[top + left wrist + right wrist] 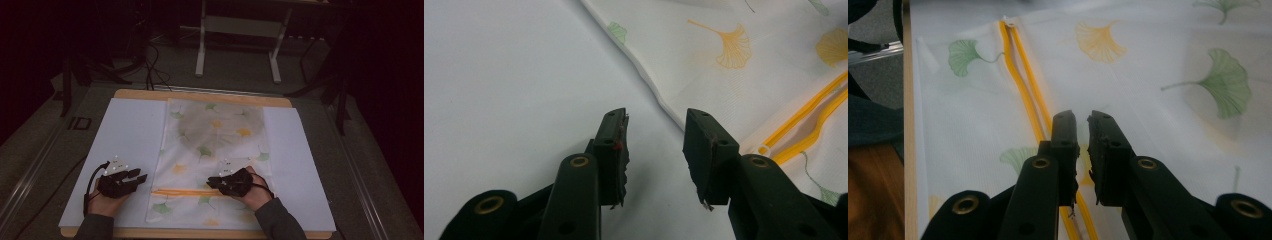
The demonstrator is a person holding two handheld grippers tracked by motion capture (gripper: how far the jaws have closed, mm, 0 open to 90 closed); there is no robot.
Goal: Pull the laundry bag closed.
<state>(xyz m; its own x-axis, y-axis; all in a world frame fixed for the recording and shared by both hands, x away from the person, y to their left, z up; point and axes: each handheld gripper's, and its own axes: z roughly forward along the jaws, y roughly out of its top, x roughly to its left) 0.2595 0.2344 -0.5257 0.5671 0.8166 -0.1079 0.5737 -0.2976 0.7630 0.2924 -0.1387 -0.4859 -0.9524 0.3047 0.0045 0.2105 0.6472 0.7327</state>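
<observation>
Step in hand: I read this as working the yellow zipper (186,192) on the mesh laundry bag (215,150), with my right gripper (214,182) going for the slider.
Landmark: the yellow zipper, a line across the near part of the bag in the high view.
Right gripper: sits right over the zipper, towards its right end; in the right gripper view (1082,120) the two yellow tracks run under the left jaw.
Right jaws: narrow, a slim gap between them; I cannot tell whether the pull tab is pinched, as the jaws hide that spot.
Left gripper (142,176): just off the zipper's left end, over the white sheet (125,135), beside the bag's edge.
Left jaws: wide apart with nothing between them, clear in the left gripper view (656,117).
Zipper's left end: its small end stop (764,149) lies right of the left jaws, near but apart.
Next move, my judgement: I would want the left jaws onto the bag edge by that end stop to brace the fabric, then a firm right-hand nip on the slider before pulling along the track.
Risk: thin mesh may bunch if unbraced.
</observation>
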